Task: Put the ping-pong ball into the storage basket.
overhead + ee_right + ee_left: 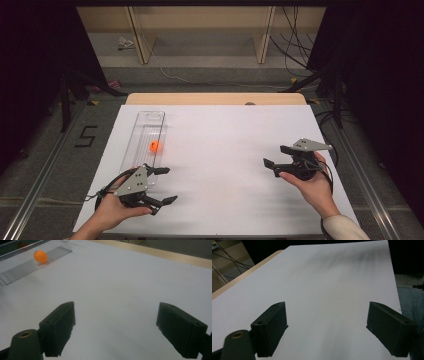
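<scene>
Orange ball [40, 256] beyond right tool [115, 327]

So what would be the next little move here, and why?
Probably the left gripper should swing forward toward the orange ball. The ball lies in the clear ribbed tray just beyond that gripper, while the right gripper sits far across the white sheet. Both grippers are open and hold nothing, and the left one currently points away from the ball.
</scene>
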`<state>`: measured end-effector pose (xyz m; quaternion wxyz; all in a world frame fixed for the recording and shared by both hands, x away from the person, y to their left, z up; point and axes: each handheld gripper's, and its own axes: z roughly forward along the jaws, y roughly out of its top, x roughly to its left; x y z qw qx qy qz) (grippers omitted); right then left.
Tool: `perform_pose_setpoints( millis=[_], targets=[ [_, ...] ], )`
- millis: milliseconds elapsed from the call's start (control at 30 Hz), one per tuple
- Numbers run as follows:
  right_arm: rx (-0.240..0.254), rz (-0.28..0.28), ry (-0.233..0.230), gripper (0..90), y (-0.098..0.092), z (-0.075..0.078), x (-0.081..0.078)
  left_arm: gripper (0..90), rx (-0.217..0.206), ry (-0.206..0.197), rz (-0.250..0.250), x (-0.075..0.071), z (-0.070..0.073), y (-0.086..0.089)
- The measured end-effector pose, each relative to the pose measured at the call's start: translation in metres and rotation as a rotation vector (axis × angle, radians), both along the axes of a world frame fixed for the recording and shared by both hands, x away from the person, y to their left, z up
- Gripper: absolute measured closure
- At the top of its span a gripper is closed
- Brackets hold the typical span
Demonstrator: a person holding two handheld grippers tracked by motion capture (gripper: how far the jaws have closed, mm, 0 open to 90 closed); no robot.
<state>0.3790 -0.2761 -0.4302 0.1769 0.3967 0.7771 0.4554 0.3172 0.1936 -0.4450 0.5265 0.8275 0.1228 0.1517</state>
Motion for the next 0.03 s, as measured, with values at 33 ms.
perform_pose_setpoints(
  millis=[33],
  targets=[
    [0.003,-0.001,0.0,16.4,-0.0003,-0.0002,0.0002,16.2,-0.002,-0.002,0.0,0.0,0.0005,0.0001]
  ],
)
